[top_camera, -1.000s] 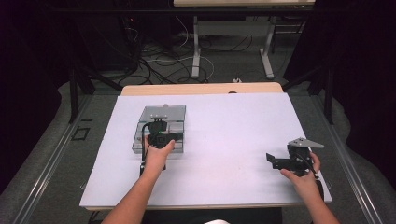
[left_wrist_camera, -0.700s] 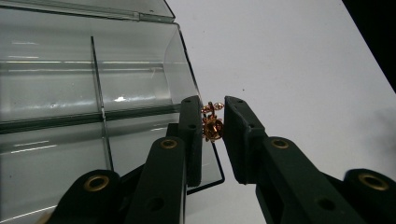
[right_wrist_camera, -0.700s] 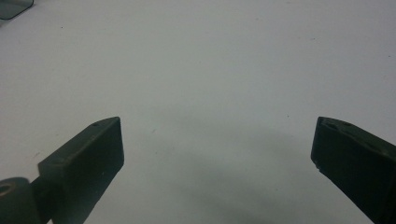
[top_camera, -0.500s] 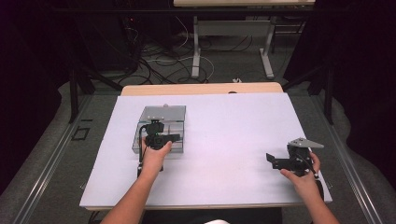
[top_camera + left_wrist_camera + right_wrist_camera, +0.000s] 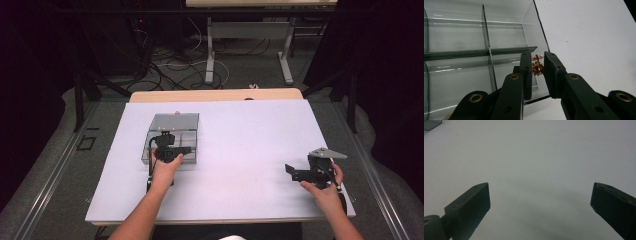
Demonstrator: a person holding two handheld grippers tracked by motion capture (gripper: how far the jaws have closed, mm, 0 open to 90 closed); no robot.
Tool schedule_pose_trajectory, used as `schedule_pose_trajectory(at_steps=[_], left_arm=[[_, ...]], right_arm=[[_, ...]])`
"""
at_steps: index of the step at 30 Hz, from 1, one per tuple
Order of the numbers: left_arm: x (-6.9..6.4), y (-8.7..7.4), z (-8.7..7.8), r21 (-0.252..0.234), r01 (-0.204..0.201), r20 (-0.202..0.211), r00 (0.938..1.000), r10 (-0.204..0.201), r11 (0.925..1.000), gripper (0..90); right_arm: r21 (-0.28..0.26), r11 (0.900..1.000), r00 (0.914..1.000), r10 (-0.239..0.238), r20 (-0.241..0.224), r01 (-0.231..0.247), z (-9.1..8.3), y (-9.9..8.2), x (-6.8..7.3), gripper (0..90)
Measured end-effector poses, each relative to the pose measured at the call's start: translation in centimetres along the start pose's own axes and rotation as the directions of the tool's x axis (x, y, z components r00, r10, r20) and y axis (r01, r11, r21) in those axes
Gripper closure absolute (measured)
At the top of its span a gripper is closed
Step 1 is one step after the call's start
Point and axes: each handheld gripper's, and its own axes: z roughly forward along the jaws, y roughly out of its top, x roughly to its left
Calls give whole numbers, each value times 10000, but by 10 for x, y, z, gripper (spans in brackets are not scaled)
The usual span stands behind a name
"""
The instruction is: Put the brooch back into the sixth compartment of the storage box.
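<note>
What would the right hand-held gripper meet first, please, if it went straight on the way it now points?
The right hand-held gripper has open jaws over the bare white table. Its way looks free, though depth is unclear.

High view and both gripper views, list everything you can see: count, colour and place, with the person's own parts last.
Organizer box: one, clear grey plastic with dividers, left half of the table.
Small ornament: one, copper-coloured, between the left claw's jaws at the box's near right corner.
Table: one, white top, centre.
Cables: several, black and white, on the floor behind.
Left claw: one, black, shut on the small ornament.
Right claw: one, black, open above bare table at the right.
Hands: two, near edge.
</note>
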Motion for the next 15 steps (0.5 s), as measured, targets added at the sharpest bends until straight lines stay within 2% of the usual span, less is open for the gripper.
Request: schedule_pose_trajectory(at_steps=[2, 9, 10, 15], left_arm=[[0, -1, 2, -93, 17, -127, 9999, -18, 10000, 779], [4, -2, 3, 126, 12, -144, 9999, -10, 9999, 779], [4, -3, 5, -24, 101, -151, 9998, -102, 9999, 779], [5, -2, 6, 160, 79, -197, 9998, -76, 9998, 779]], right_arm=[[-16, 10000, 10000, -16, 3, 16, 0, 0, 0, 24], [-9, 10000, 10000, -12, 11, 12, 0, 0, 0, 24], [-18, 10000, 10000, -20, 18, 20, 0, 0, 0, 25], [-7, 10000, 10000, -8, 4, 8, 0, 0, 0, 25]])
